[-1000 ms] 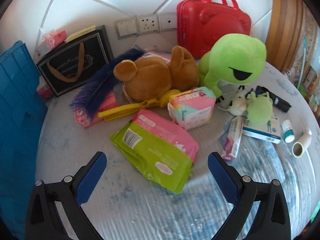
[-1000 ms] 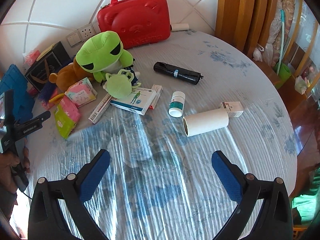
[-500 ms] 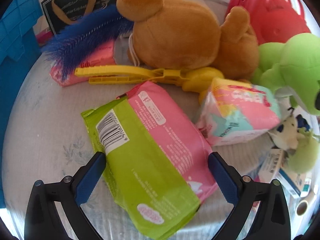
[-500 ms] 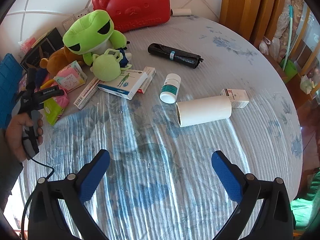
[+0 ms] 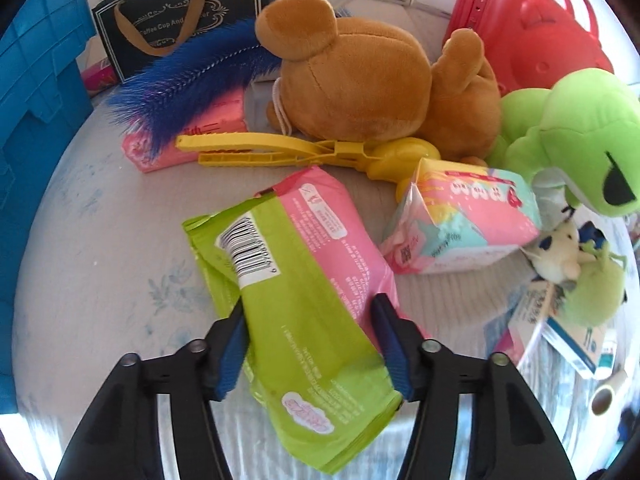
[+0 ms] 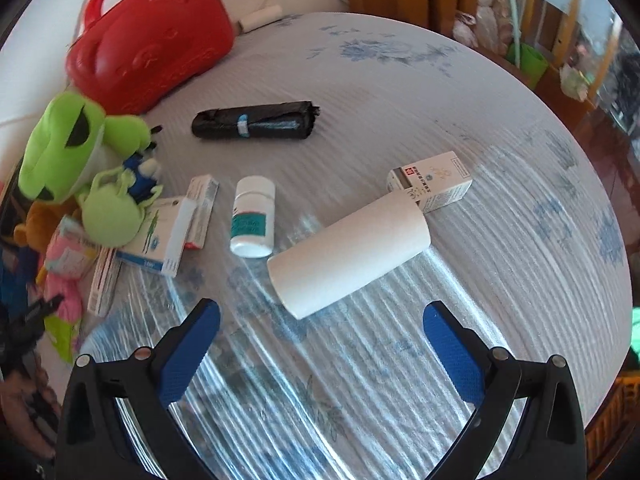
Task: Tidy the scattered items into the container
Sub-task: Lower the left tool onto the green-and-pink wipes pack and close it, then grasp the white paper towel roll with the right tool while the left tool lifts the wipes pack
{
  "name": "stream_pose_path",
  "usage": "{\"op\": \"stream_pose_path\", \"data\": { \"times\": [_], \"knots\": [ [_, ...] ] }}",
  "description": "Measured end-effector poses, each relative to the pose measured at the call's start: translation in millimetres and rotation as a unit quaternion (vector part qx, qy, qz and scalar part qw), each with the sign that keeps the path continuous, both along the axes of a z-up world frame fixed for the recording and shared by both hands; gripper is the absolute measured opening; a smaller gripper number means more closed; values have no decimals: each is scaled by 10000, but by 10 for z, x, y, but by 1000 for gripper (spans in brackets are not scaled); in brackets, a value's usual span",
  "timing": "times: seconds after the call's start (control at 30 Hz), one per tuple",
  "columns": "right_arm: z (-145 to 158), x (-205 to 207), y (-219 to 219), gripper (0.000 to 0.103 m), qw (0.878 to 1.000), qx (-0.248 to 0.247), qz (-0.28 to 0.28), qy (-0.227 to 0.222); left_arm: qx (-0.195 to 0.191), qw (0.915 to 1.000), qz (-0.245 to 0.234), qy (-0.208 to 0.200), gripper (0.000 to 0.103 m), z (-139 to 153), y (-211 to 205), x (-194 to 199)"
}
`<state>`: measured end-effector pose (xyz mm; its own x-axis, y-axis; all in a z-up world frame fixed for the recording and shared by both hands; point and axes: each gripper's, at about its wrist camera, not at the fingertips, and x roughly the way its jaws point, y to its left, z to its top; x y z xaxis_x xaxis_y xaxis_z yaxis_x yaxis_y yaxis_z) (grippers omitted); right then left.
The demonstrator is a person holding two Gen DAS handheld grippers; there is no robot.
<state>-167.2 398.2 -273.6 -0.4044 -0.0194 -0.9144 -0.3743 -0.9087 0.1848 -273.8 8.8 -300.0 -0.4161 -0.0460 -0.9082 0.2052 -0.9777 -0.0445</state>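
Observation:
A green-and-pink soft packet (image 5: 296, 280) lies on the round table, barcode up. My left gripper (image 5: 312, 344) has its jaws closing around the packet's middle, and both blue pads press its sides. The blue crate (image 5: 36, 100) stands at the left edge of the left wrist view. In the right wrist view my right gripper (image 6: 320, 340) is open, with nothing between its fingers, just short of a white paper roll (image 6: 348, 256) lying on its side.
Behind the packet lie yellow tongs (image 5: 280, 150), a brown plush bear (image 5: 360, 80), a pastel tissue pack (image 5: 468, 220), a green frog plush (image 5: 568, 136) and a red case (image 5: 532, 28). Near the roll are a pill bottle (image 6: 254, 216), a small box (image 6: 432, 182) and a black roll (image 6: 254, 122).
My left gripper came down over the green-and-pink packet and its jaws narrowed onto it. My right gripper moved closer to the white roll and stayed open.

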Motion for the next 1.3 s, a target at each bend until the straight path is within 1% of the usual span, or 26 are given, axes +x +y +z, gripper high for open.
{"op": "stream_pose_path", "data": {
  "times": [0.1, 0.17, 0.2, 0.23, 0.27, 0.3, 0.33, 0.37, 0.47, 0.53, 0.63, 0.83, 0.97, 1.1, 1.2, 1.3],
  "knots": [
    [-98, -115, 160, 103, 9975, -248, -662, -31, -36, 10000, -51, -23, 51, 55, 3, 119],
    [-199, -196, 247, 102, 9936, -366, -1058, -142, -62, 9999, -98, -45, 50, 61, 8, 218],
    [-253, -229, 293, 97, 9908, -453, -1259, -203, -87, 9999, -131, -55, 50, 70, 12, 269],
    [-311, -265, 327, 88, 9879, -528, -1432, -292, -118, 9998, -163, -56, 50, 73, 22, 308],
    [-362, -299, 345, 84, 9855, -575, -1551, -371, -166, 9996, -205, -55, 50, 82, 14, 356],
    [-404, -333, 355, 77, 9839, -587, -1632, -428, -211, 9995, -244, -56, 49, 90, -5, 403],
    [-436, -370, 346, 72, 9835, -538, -1658, -484, -244, 9994, -253, -61, 49, 33, 53, 345],
    [-429, -403, 324, 70, 9840, -391, -1665, -492, -265, 9993, -264, -72, 49, 36, 47, 368],
    [-424, -498, 227, 62, 9874, -143, -1484, -527, -284, 9992, -286, -75, 48, 54, -5, 412],
    [-418, -529, 141, 55, 9907, -20, -1259, -518, -299, 9991, -304, -74, 48, 60, -31, 439],
    [-411, -496, 76, 51, 9931, -50, -1063, -502, -272, 9991, -316, -43, 47, 74, -99, 462],
    [-360, -337, 14, 49, 9965, -179, -693, -428, -250, 9989, -406, 41, 44, 147, -103, 565],
    [-243, -218, -67, 49, 9984, -152, -439, -327, -229, 9989, -395, 73, 40, 221, -117, 641],
    [-122, -111, -172, 48, 9993, -163, -178, -269, -128, 9993, -341, 43, 35, 289, -174, 719],
    [-56, -19, -256, 48, 9995, -180, -5, -249, -99, 9993, -362, 35, 34, 338, -211, 799],
    [-6, 65, -371, 48, 9995, -165, 171, -228, -88, 9992, -386, 20, 30, 395, -233, 880]
  ]
}}
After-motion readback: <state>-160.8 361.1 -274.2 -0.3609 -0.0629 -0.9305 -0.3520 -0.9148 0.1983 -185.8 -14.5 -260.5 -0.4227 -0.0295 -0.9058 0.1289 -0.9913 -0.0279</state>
